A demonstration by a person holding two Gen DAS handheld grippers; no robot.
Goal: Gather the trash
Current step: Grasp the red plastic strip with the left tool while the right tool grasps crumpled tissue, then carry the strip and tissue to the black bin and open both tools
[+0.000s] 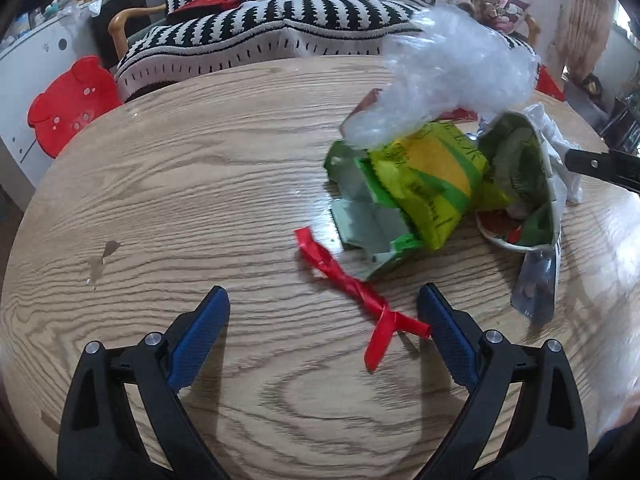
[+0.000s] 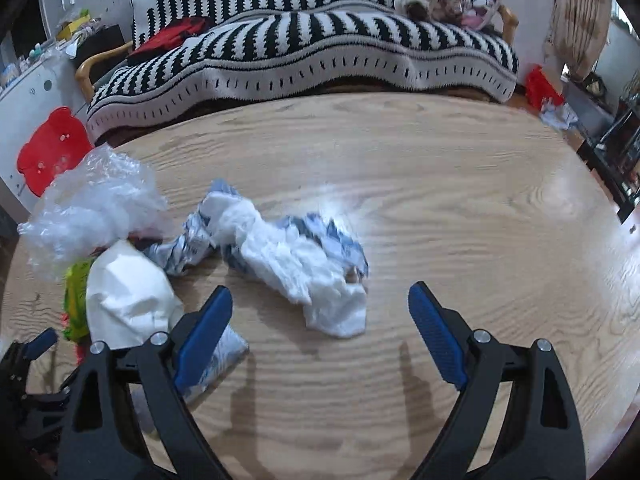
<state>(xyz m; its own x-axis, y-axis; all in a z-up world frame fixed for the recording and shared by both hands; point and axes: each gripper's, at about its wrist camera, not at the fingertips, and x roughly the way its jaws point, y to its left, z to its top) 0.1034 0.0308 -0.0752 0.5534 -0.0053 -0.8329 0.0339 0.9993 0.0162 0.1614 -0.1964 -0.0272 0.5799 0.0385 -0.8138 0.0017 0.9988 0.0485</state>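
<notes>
A trash pile lies on the round wooden table. In the left wrist view a red twisted ribbon lies between my open left gripper's fingers, its end touching the right finger. Beyond it sit a green-yellow snack wrapper, clear crumpled plastic and a paper cup. In the right wrist view my right gripper is open just short of a crumpled white-and-blue tissue wad. A white paper cup and clear plastic lie to its left.
A striped black-and-white sofa stands behind the table. A red bear-shaped stool is at the far left. The other gripper shows at the left wrist view's right edge. A foil blister pack lies by the pile.
</notes>
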